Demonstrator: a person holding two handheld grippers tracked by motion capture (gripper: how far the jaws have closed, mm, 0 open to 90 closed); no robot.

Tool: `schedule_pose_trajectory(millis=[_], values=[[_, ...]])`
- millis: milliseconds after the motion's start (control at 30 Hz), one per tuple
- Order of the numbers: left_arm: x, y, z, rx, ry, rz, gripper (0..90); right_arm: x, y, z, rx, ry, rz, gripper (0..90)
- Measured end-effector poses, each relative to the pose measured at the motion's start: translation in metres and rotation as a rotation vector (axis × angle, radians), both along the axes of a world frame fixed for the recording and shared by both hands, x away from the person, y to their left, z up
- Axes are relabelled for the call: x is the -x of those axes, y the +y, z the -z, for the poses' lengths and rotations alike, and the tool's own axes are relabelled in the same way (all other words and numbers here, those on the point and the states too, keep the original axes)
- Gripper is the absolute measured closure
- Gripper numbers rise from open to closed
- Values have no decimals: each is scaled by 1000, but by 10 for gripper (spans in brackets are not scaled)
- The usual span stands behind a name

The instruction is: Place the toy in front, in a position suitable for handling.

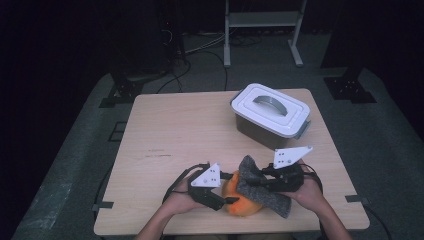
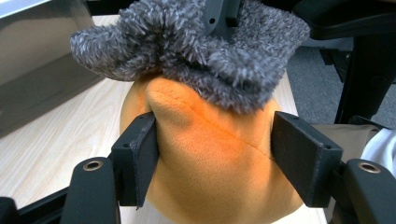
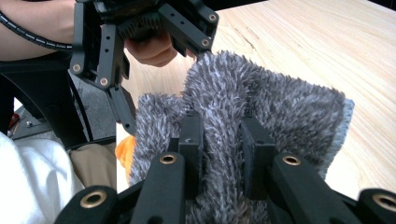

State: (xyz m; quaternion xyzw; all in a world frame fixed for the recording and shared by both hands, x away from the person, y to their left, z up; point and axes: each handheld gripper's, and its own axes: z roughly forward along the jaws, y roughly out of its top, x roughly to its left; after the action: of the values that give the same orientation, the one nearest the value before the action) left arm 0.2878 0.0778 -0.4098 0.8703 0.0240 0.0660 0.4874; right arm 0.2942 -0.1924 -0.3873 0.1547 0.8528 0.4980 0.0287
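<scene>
While the orange plush (image 2: 210, 154) sits at the near edge of the surface (image 1: 180, 130), toward its near right corner, a grey fuzzy cloth (image 1: 262, 187) drapes over its top and right side. Plush is soft, rounded, seam running across it in the left gripper view; same view shows the cloth (image 2: 196, 46) bunched on top of it, fibres hanging down over the upper part. Left claw (image 2: 215, 154) straddles the plush: one jaw pressed into its left flank and denting it, other jaw just beside its right flank, contact there not certain, so the jaws stand wide apart around the plush. From the high view the left claw (image 1: 227, 200) comes in from the left at the near edge, hand behind it. Right claw (image 3: 219, 149) is clamped on the cloth (image 3: 280, 107), jaws close together with a fold of fuzz pinched between them. High view puts the right claw (image 1: 255, 181) on the right of the plush (image 1: 242, 205), holding the cloth's upper part, cloth tail lying down toward the near edge. Bit of orange (image 3: 125, 148) peeks out beneath the cloth in the right gripper view. Well apart, toward the far right corner, stands a grey bin with white lid (image 1: 272, 112), lid on, handle flat on top.
</scene>
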Motion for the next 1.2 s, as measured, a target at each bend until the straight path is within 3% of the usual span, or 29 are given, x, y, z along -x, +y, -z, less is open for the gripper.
schedule_pose_trajectory(millis=[100,233,500,600,667,733,833,933,1100,1200], values=[[-3,1,0,1,26,-28,297,-2,-6,7,37,14,12,728],[-8,4,1,-12,49,-53,278,2,-11,14,38,47,0,733],[-20,20,4,-28,69,-151,281,11,6,16,62,39,-34,741],[-22,25,3,29,118,-136,280,12,12,17,63,35,-49,742],[-21,24,-1,55,128,-122,280,13,14,18,61,39,-64,743],[-19,21,-2,57,129,-105,280,14,17,19,56,42,-75,743],[-16,15,3,19,129,-71,292,15,20,18,56,43,-90,744],[-15,14,5,27,128,-64,308,15,18,12,67,41,-95,746],[-16,17,6,25,118,-49,318,11,6,0,0,5,-34,744],[-16,18,7,17,113,-51,327,7,4,10,19,23,-27,739]])
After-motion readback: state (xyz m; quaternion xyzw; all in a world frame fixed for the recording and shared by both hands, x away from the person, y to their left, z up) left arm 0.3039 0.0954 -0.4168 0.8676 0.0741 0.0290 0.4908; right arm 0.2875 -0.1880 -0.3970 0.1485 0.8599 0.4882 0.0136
